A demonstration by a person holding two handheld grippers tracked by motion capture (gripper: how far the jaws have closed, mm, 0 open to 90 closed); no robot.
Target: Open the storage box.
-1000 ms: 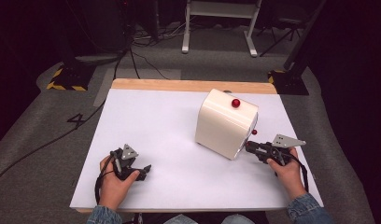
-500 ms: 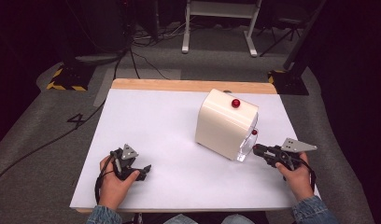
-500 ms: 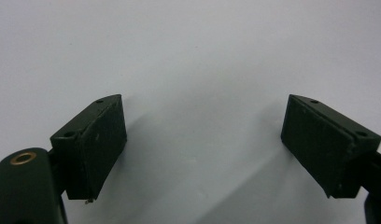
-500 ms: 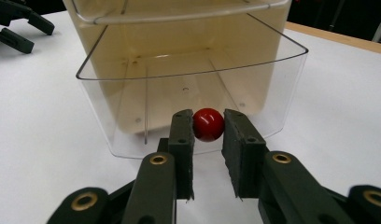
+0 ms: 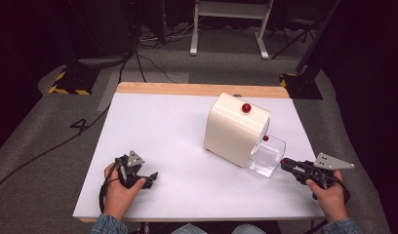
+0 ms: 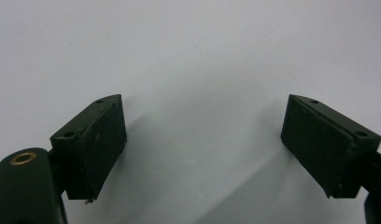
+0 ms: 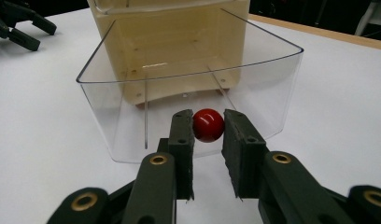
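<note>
- A cream box (image 5: 234,129) stands on the white surface (image 5: 177,131), toward its far right part, tilted so that one corner points at the near edge.
- A red ball (image 5: 246,107) sits on top of the box, near its far right corner.
- A clear plastic drawer (image 5: 266,155) sticks out of the box's low front toward the right near corner of the surface; in the right gripper view (image 7: 188,70) its curved wall is open at the top and the cream interior shows behind it.
- A red knob (image 7: 208,125) is fixed on the front wall of the drawer; in the high view it shows as a small red dot (image 5: 265,138) at the drawer's upper edge.
- The right tongs (image 7: 208,135) are closed narrow with the red knob clamped between the two pads, one pad on each side of it.
- In the high view the right tongs (image 5: 284,163) meet the drawer's front near the right edge of the surface, held by the right hand (image 5: 328,195) at the near right corner.
- The left tongs (image 6: 202,140) stand wide apart with nothing between them, over bare white surface.
- In the high view the left tongs (image 5: 150,178) lie near the near left corner, in the left hand (image 5: 120,192), well apart from the box.
</note>
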